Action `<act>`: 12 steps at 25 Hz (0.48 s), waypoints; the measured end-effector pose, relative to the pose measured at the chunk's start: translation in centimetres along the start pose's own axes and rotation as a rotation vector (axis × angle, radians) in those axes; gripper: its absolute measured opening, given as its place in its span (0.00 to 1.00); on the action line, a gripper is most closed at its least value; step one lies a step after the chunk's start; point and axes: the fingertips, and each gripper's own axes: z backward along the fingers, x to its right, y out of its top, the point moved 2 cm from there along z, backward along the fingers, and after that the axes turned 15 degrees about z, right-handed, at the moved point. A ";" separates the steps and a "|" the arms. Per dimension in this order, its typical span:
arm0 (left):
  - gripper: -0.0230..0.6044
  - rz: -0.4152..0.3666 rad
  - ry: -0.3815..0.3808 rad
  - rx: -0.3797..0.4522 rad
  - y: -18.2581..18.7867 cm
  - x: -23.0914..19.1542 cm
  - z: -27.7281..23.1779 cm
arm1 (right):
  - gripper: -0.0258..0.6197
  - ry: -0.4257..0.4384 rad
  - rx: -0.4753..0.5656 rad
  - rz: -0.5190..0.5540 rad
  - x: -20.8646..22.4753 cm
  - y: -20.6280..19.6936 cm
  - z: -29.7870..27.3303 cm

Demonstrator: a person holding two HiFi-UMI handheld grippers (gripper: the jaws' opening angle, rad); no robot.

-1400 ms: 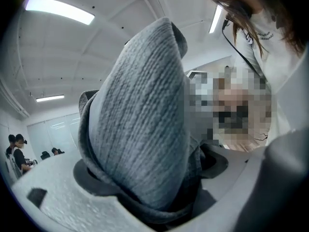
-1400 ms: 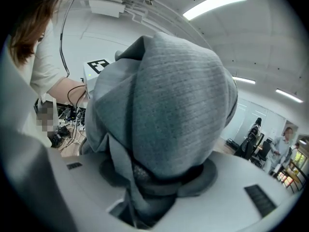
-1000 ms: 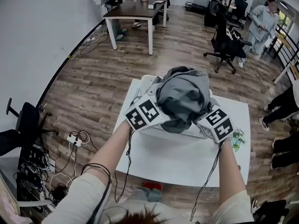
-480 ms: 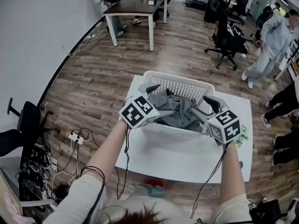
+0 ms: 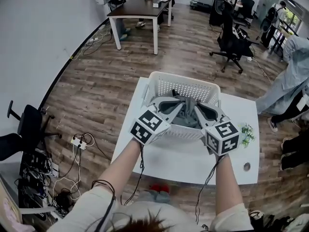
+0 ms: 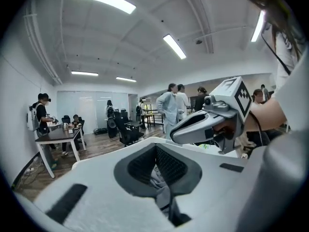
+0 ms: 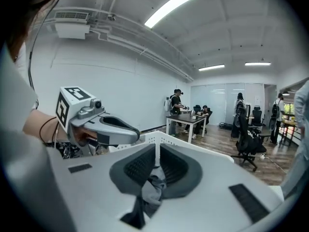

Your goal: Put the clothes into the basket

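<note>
Fingers [image 6: 170, 164] of your left gripper [image 5: 179, 105] and right gripper [image 5: 198, 108] have just closed, each pinching the grey clothes [image 5: 186, 120]. On the table [image 5: 183, 168], the basket [image 5: 183, 77] already holds them; seemingly you need only let go.

clothes [image 5: 186, 117] in basket [image 5: 183, 78], basket on table [image 5: 188, 164], desk [image 5: 137, 8] behind, office chair [image 5: 234, 42] behind right
</note>
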 end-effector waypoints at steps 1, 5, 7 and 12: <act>0.06 0.018 0.002 0.010 0.1 0.5 0.5 | 0.10 -0.008 0.017 -0.006 -0.6 0.5 0.6; 0.06 0.027 0.021 0.044 0.9 3.7 3.7 | 0.08 -0.063 0.078 0.013 -3.5 2.8 4.0; 0.06 0.015 0.024 0.051 0.8 5.9 5.5 | 0.08 -0.096 0.099 0.057 -5.4 3.9 6.0; 0.06 0.006 0.035 0.068 -0.2 10.7 9.7 | 0.06 -0.113 0.133 0.080 -10.1 4.8 10.6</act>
